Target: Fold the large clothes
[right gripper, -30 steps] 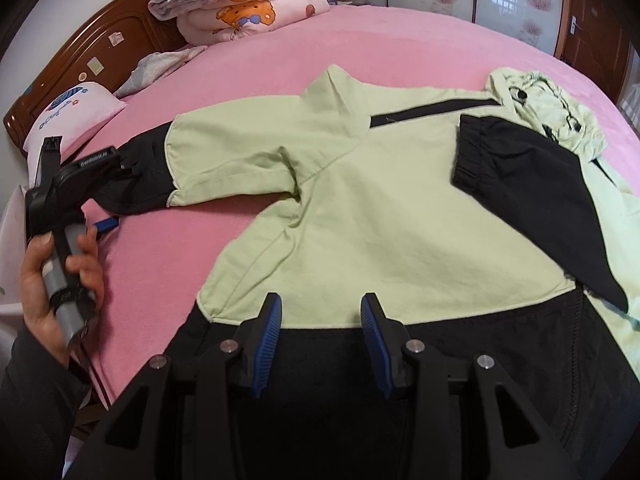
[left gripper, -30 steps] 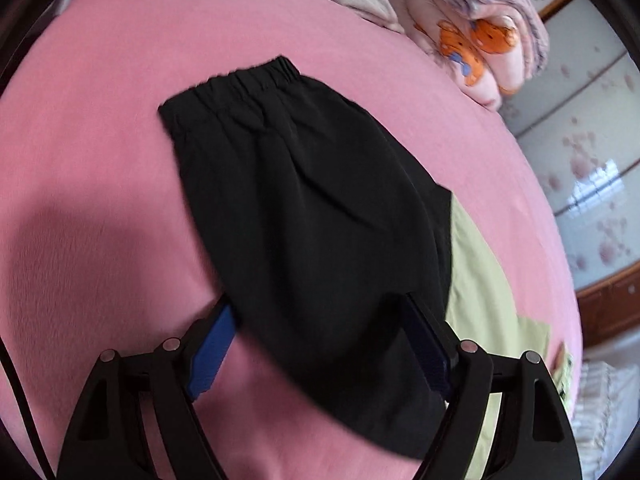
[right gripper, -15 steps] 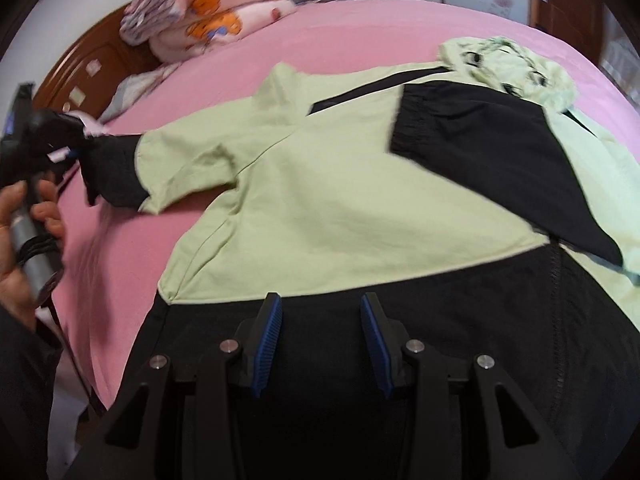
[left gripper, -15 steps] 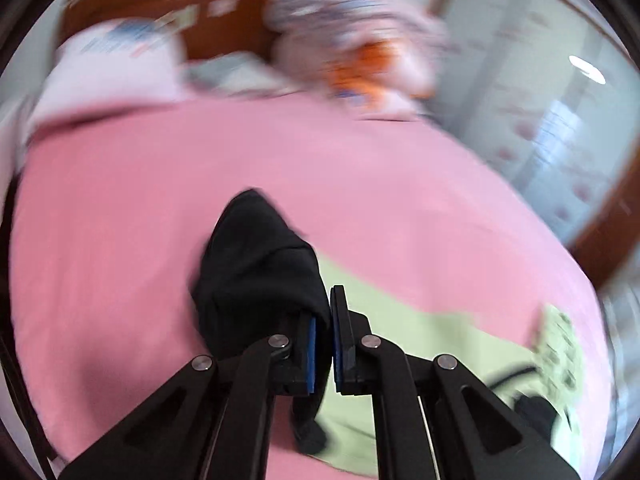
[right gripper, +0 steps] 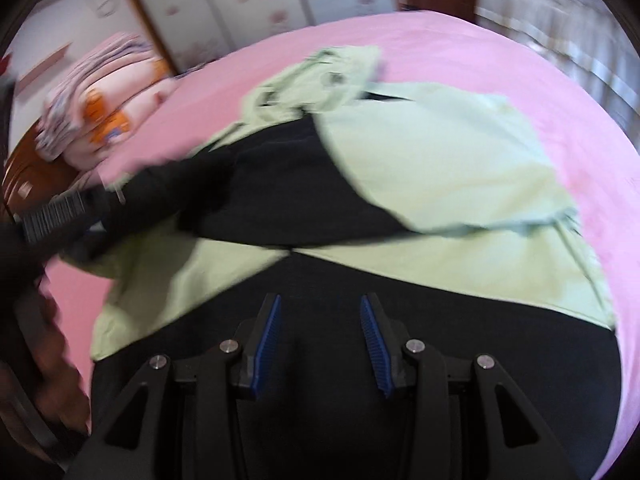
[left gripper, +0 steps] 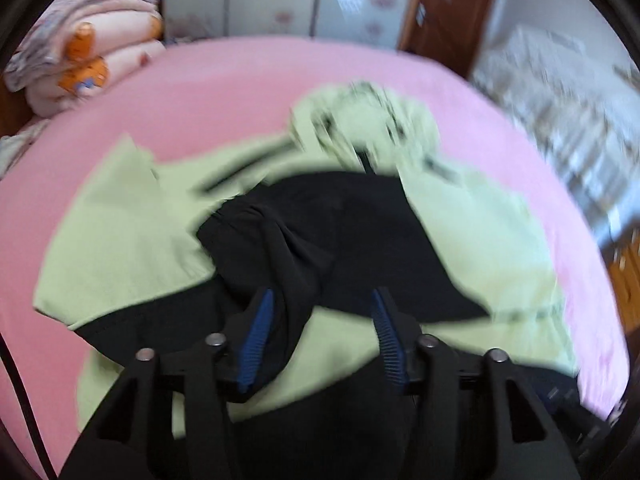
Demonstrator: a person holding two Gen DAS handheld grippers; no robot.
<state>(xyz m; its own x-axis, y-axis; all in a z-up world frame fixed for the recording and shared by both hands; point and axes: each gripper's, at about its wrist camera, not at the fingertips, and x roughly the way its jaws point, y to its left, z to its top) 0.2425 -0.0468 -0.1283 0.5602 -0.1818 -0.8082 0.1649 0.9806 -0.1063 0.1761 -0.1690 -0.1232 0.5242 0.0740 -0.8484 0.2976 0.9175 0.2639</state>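
On the pink bed, a stack of folded quilts lies at the far left edge, with a wooden door beyond. The green-and-black jacket is spread flat, both black sleeves laid across its chest. Left gripper: fingers wide apart, gripping nothing, one sleeve's cuff just below them. Right gripper: fingers apart, over the black hem.

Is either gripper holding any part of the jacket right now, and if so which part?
Neither. The left gripper is open over the black sleeve lying across the jacket, and the right gripper is open above the black hem.
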